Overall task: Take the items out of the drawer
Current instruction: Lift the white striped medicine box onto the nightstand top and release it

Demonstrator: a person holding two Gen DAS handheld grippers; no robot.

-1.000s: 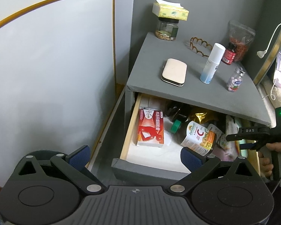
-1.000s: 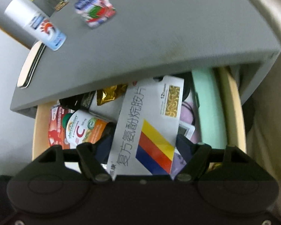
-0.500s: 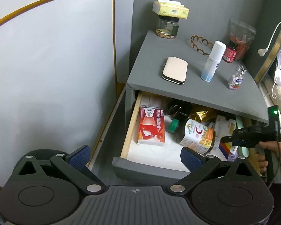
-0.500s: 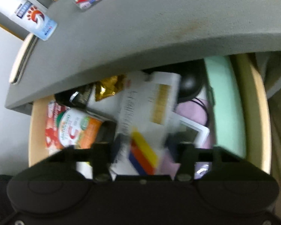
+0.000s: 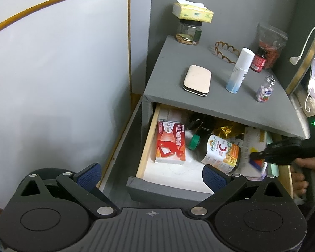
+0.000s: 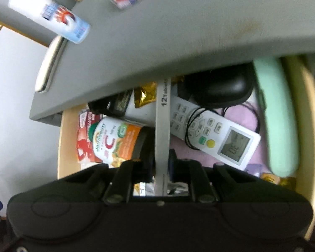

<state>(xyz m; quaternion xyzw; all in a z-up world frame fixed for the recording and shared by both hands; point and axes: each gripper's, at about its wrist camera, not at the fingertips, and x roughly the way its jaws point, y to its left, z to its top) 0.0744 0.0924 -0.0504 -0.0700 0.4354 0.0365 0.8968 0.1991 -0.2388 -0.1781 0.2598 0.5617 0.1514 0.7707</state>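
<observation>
R gripper [image 6: 161, 163] clamps tablet box [image 6: 162, 130]; L gripper [image 5: 151, 173] wide open

Grey nightstand [image 5: 216, 103] against a grey wall [image 5: 231, 10]; white gold-trimmed panel [image 5: 58, 63] beside it

On the nightstand top [image 5: 172, 67] you've got a beige case [image 5: 197, 83], white spray bottle [image 5: 239, 71], pill jar [image 5: 265, 89] and red-labelled bottle [image 5: 259, 59]. Tissue box [image 5: 192, 12] sits on a glass jar [image 5: 188, 32] at the back; a scalloped hairband [image 5: 224, 51] lies nearby.

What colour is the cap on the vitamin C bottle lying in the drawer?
Green, on the orange-labelled vitamin C bottle; clearest in the right wrist view.
</observation>
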